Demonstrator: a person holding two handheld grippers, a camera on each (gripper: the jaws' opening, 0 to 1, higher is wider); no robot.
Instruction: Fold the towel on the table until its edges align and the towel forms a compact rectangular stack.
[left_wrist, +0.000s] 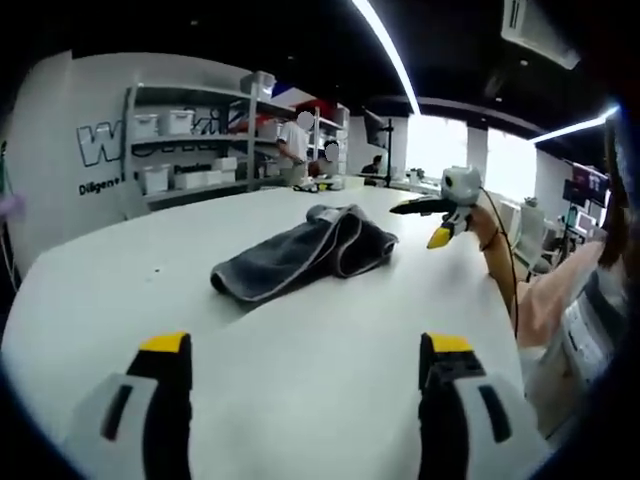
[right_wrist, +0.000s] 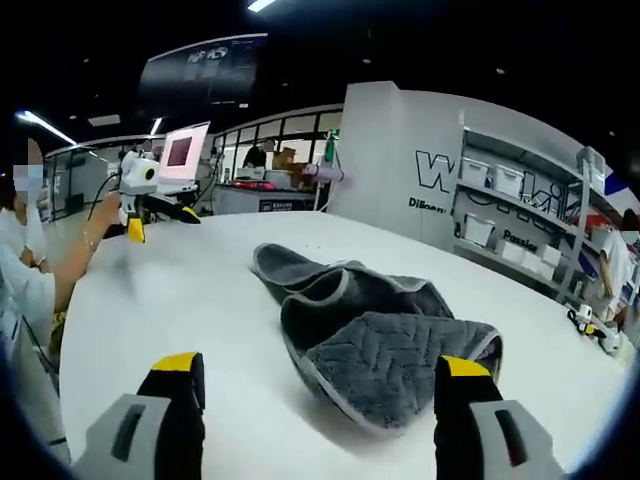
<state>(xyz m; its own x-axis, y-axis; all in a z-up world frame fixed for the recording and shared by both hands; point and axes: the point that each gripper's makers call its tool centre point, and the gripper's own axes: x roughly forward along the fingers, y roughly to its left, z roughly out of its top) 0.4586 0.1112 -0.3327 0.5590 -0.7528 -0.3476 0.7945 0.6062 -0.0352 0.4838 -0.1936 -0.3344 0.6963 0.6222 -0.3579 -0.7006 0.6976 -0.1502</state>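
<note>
Right gripper (right_wrist: 313, 400), jaws spread wide and empty, sits just before the rumpled grey towel (right_wrist: 375, 325) on the white table (right_wrist: 160, 300). Left gripper (left_wrist: 304, 385), equally open and empty, stays well short of it.

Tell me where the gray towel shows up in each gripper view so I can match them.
Left gripper view: the gray towel lies crumpled at centre, beyond the open jaws.
Right gripper view: the towel lies at centre right, close above the right jaw tip.
Shared landmark: the shelving rack with white bins against the lettered wall.
</note>
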